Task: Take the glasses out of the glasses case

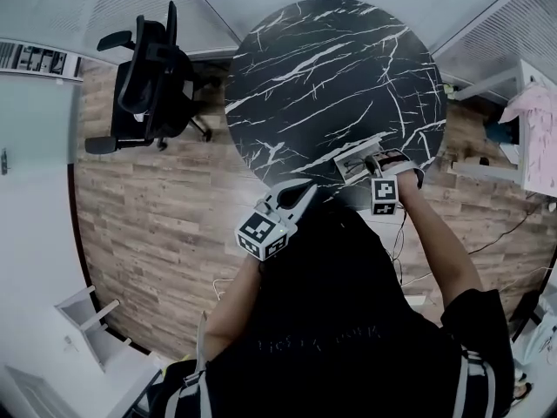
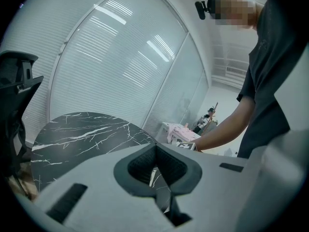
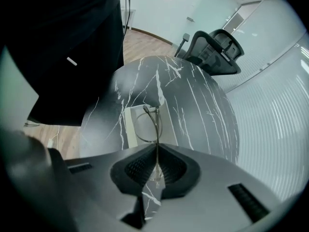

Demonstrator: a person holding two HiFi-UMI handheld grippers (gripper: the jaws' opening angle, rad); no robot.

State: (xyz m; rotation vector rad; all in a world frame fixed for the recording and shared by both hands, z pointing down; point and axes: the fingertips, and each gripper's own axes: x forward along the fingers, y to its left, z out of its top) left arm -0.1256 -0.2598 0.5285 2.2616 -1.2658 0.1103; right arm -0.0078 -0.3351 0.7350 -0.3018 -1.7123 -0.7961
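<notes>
An open pale glasses case [image 3: 128,129] lies near the front edge of the round black marble table [image 1: 335,77]; in the head view the case [image 1: 352,162] is just ahead of my right hand. My right gripper [image 3: 157,151] is shut on the thin wire frame of the glasses [image 3: 146,128], which stand on edge just over the case. In the head view that right gripper [image 1: 372,159] is over the case. My left gripper [image 1: 300,194] hovers at the table's near edge, left of the case. Seen in its own view, the left gripper [image 2: 155,149] is shut with nothing in it.
A black office chair [image 1: 148,77] stands on the wood floor left of the table. White furniture with a pink cloth [image 1: 540,111] is at the right. A white stool [image 1: 91,316] is at lower left. Cables lie on the floor by my right side.
</notes>
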